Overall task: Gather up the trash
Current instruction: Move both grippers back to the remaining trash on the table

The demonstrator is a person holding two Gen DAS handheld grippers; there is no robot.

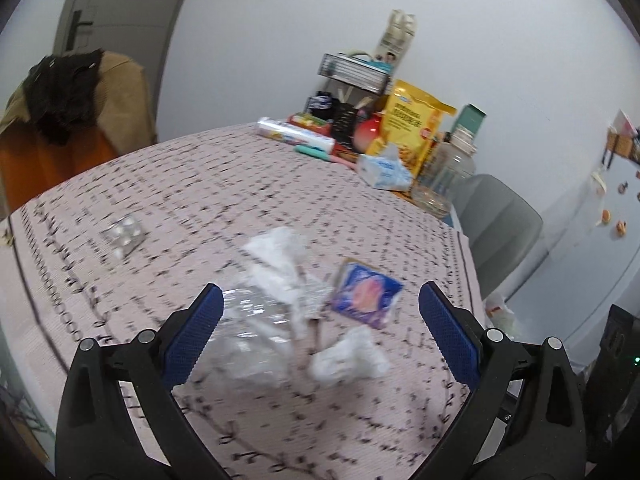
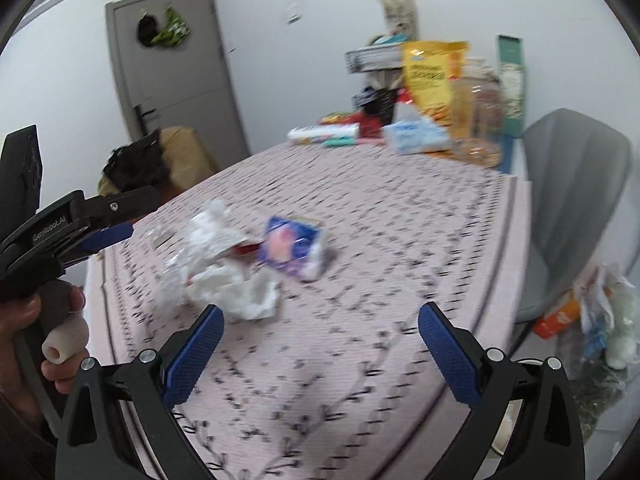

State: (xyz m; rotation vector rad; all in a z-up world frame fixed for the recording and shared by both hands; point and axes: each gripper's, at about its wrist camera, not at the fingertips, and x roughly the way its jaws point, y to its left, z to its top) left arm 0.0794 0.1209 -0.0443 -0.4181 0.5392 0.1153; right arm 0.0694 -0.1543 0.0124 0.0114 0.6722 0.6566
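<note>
Blue-padded fingers of the left gripper (image 1: 320, 320) stood wide apart and empty, held low over the pink patterned cloth-covered surface (image 1: 240, 184) with a pile of trash between and just beyond the tips. That pile held a crumpled clear plastic wrapper (image 1: 248, 332) touching the left finger pad, a white crumpled tissue (image 1: 348, 358) to its right, and a second white wad (image 1: 276, 256) behind. A flat blue and purple snack packet (image 1: 366, 294) lay just beside them, tilted, its long axis running from near left to far right. A silver pill blister sheet (image 1: 124, 234) sat well apart to the left. The right gripper (image 2: 320, 332) was likewise spread wide and held nothing, hovering short of the same heap, the white tissue (image 2: 244, 292) just past its left finger. A hand (image 2: 44, 328) was wrapped around the left gripper's handle, seen at the right wrist view's left edge. Motion blur softened finer detail.
</note>
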